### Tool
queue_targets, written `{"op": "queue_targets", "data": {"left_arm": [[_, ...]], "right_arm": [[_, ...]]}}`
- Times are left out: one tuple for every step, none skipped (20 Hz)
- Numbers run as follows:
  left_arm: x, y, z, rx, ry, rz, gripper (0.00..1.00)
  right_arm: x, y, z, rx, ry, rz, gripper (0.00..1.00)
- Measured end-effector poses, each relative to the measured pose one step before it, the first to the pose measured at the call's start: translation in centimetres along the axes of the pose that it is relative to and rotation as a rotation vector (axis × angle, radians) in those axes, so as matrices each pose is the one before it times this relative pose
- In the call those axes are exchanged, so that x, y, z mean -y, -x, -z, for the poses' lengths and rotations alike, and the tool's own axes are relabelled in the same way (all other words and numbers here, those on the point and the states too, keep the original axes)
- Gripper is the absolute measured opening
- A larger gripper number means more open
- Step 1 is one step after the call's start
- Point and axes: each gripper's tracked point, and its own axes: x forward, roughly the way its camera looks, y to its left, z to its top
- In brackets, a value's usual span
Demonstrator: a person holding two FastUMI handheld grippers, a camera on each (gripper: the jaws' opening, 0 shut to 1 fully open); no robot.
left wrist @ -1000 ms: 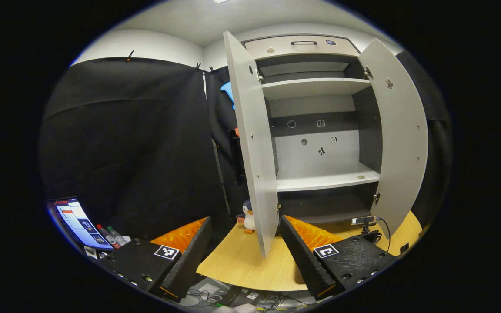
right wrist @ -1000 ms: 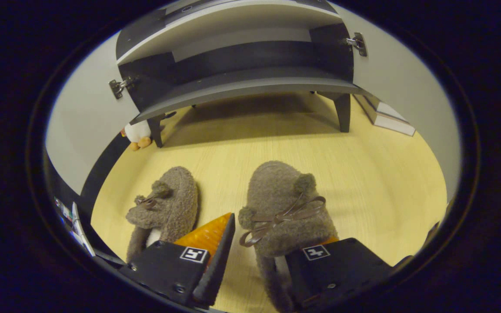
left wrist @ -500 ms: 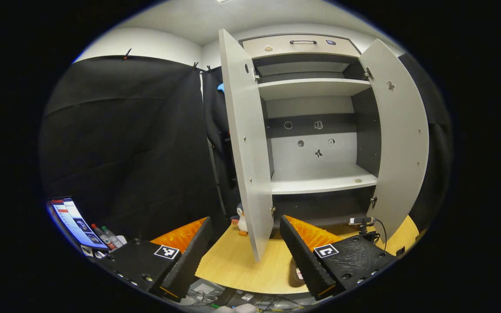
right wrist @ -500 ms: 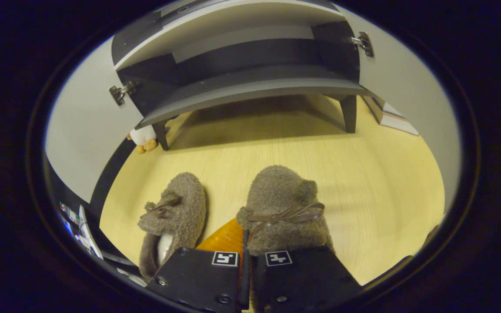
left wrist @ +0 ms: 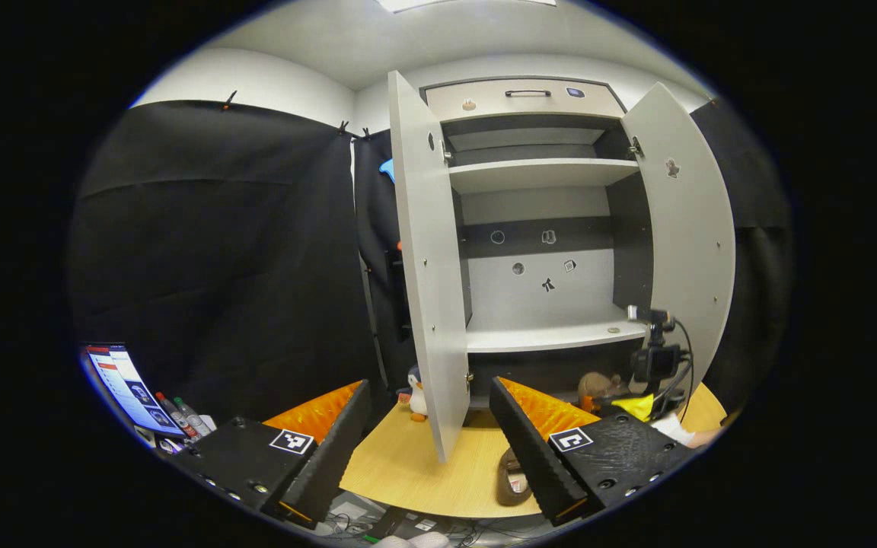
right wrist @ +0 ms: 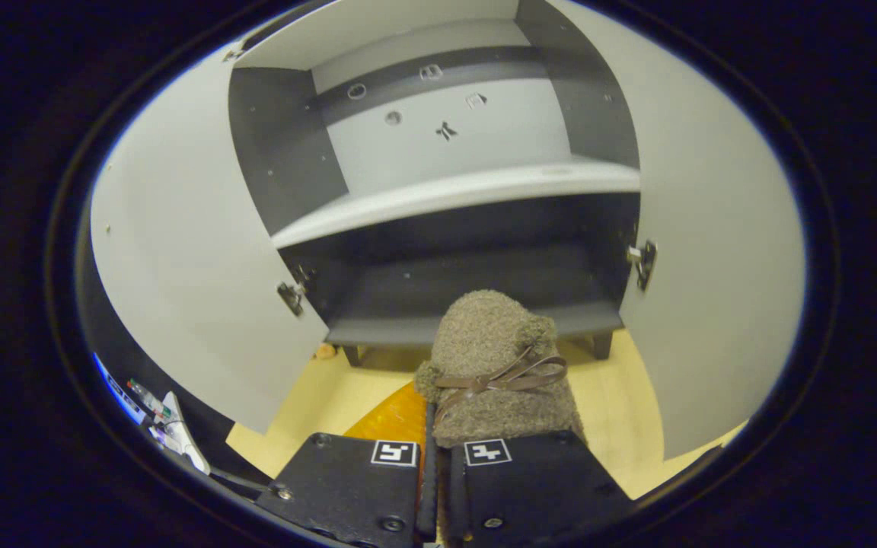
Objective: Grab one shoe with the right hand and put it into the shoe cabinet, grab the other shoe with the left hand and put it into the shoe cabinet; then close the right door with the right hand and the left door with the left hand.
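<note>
Risk notes, left to right. Left gripper (left wrist: 427, 445) hangs released, jaws wide apart, nothing between them. Left door (left wrist: 427, 259) stands edge-on just ahead of it; a careless reach could knock it. Second slipper (left wrist: 513, 479) lies on the floor (left wrist: 408, 472) near the door's foot. Cabinet (right wrist: 438, 144) is open, its bottom shelf (right wrist: 469, 293) bare. Right gripper (right wrist: 432, 449) is clenched on the first slipper (right wrist: 495, 365), held off the floor before that shelf. Grip sits at the heel edge, so the fluffy fabric may slip or the toe may catch the shelf lip. Right door (right wrist: 712, 266) hangs close beside the path.
</note>
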Motion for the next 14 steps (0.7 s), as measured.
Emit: {"op": "queue_targets", "data": {"left_arm": [[0.09,0.192,-0.166,0.00245,0.00181,-0.00221,0.96],[0.075,0.16,-0.19,0.0082,0.00324,-0.00032,0.96],[0.013,0.175,-0.261,0.00713,0.00268,-0.00306,0.96],[-0.052,0.032,-0.278,0.00958,0.00307,-0.00461,0.96],[0.04,0.304,-0.343,0.00774,0.00324,-0.00541,0.96],[-0.056,0.15,-0.135,0.00556,0.0034,-0.00406,0.96],[-0.095,0.185,-0.156,0.0059,0.00327,-0.0069,1.0],[-0.072,0.177,-0.141,0.00191,0.00346,-0.00542,0.96],[-0.111,0.137,-0.073,0.00263,0.00333,-0.00752,0.96],[-0.051,0.054,-0.031,-0.00102,0.00323,-0.00609,0.96],[-0.014,-0.017,-0.009,-0.00088,0.00322,-0.00695,0.96],[-0.06,0.003,-0.041,-0.00027,0.00517,-0.00647,0.96],[0.033,0.163,-0.015,-0.00208,0.00325,-0.00154,0.96],[-0.092,0.0,0.12,-0.00303,0.00132,-0.0067,0.96]], "right_arm": [[-0.713,0.42,-1.877,0.0261,-0.00789,-0.01944,0.1],[-0.682,0.088,-1.988,0.02156,-0.00735,-0.01427,0.1],[-0.508,-0.225,-2.018,0.02266,-0.00019,-0.0068,0.1],[-0.422,-0.439,-1.988,0.02389,0.0136,0.0003,0.1],[-0.225,-0.559,-1.847,0.02069,0.01965,0.00634,0.1],[-0.078,-0.86,-1.883,0.0178,0.01289,0.00539,0.1],[-0.135,-1.0,-2.097,0.01965,0.00802,0.00459,0.1],[0.003,-0.936,-1.743,0.01374,0.01157,0.0116,0.1],[-0.197,-1.285,-1.772,0.01901,0.00956,0.01389,0.1],[0.106,-1.118,-1.388,0.00848,0.01233,0.01592,0.1],[0.09,-1.138,-1.199,0.00898,0.01191,0.012,0.1],[0.351,-1.346,-1.132,0.00634,0.01313,0.01646,0.1],[0.507,-1.275,-0.822,0.00487,0.01715,0.01558,0.08],[0.452,-1.342,-0.682,-0.00438,0.01239,0.02037,0.1]]}}
